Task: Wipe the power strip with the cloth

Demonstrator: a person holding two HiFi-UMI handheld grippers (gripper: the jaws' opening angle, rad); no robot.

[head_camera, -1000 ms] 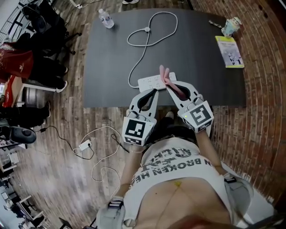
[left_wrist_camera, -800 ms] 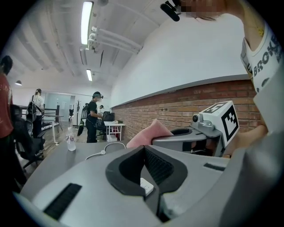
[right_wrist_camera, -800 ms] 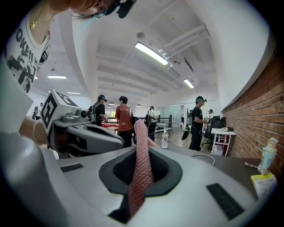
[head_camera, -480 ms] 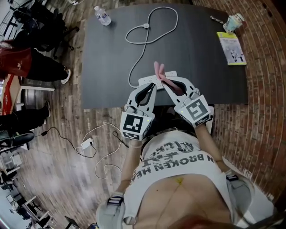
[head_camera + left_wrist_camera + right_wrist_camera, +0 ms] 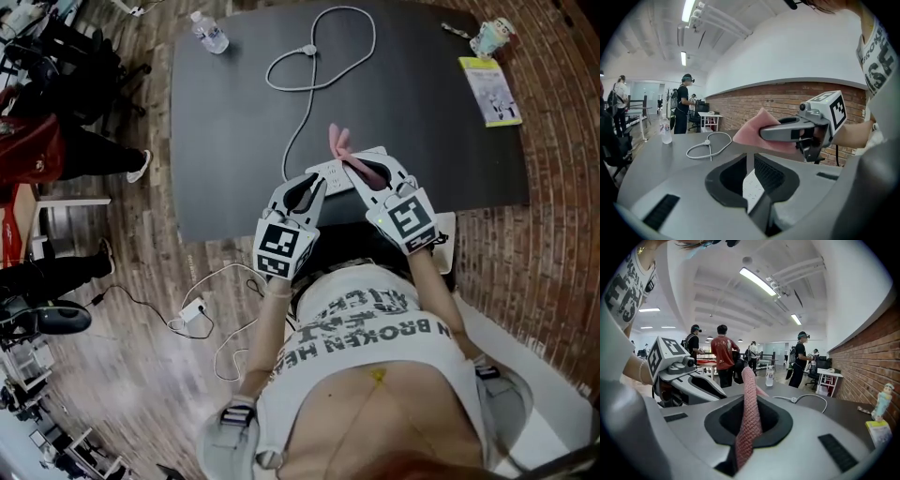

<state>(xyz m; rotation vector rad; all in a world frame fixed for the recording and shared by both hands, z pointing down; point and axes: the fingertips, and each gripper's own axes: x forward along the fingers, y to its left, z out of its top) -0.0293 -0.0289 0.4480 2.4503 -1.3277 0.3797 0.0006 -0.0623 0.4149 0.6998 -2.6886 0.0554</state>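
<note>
The dark table has the white power strip at its near edge, under both tools. My right gripper is clenched on the pink cloth. The left gripper, jaws just cracked apart and gripping nothing, should steady the strip's left end while I drag the cloth flat along it.

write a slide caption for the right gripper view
The right gripper's jaws shut on a pink knitted cloth, held over the dark grey table with a looped white cable beyond.
</note>
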